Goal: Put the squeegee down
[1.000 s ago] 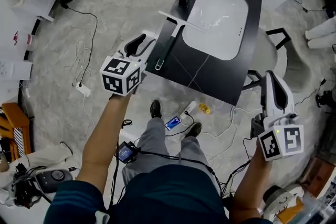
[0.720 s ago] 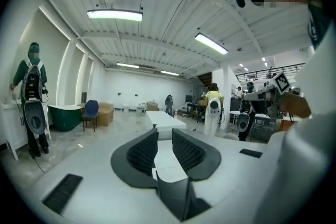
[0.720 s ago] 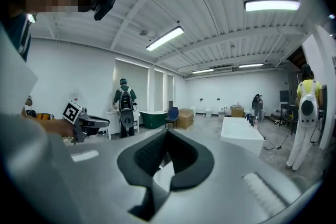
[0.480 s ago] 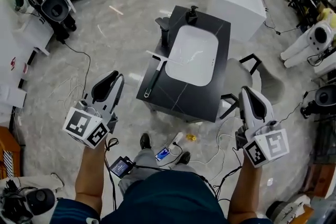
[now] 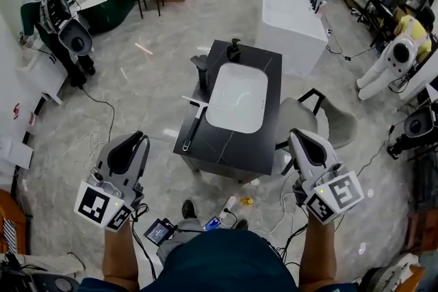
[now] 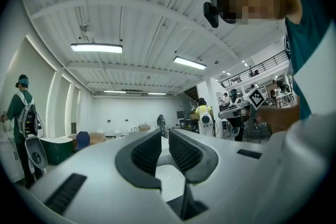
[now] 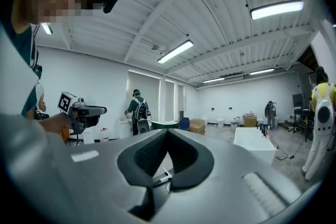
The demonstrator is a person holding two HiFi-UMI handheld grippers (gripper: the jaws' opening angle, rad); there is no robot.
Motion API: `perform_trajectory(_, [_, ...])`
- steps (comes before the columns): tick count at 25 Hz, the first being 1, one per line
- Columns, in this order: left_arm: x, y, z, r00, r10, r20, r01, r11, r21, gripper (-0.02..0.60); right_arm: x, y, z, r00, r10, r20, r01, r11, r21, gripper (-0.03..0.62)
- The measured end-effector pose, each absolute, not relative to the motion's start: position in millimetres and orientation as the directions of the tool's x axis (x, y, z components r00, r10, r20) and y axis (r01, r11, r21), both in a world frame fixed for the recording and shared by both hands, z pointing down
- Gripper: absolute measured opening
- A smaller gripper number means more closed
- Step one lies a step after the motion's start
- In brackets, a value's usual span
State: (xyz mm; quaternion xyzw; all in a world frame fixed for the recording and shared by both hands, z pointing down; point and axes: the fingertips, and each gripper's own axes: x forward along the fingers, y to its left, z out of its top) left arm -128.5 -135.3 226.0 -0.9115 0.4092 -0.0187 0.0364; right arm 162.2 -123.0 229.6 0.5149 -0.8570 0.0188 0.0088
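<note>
Left gripper (image 5: 135,138) had just closed, empty; right gripper (image 5: 296,136) was closed too, empty. Black-handled, pale-bladed squeegee (image 5: 194,121) lay flat on dark countertop (image 5: 226,147) beside the white sink (image 5: 237,98).

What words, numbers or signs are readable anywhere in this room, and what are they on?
No readable words or numbers anywhere.
On the left tool and right tool: square black-and-white patterns, not letters.
The small screen by the person's legs: too small to read.
The red marks at far left: too blurred.
</note>
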Motion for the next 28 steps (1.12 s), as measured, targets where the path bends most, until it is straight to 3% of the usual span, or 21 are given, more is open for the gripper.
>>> perform_trajectory(8, [-135, -118, 231, 0.647, -0.763, -0.001, -0.761, -0.645, -0.061, 0.043, 151, -105, 234, -0.528, -0.848, 0.045, -0.849, 0.528, -0.026, 0.008])
perform_trajectory(28, [-118, -139, 252, 0.686, -0.727, 0.033, -0.726, -0.687, -0.024, 0.043, 164, -117, 238, -0.499, -0.865, 0.057, -0.866, 0.498, -0.036, 0.007])
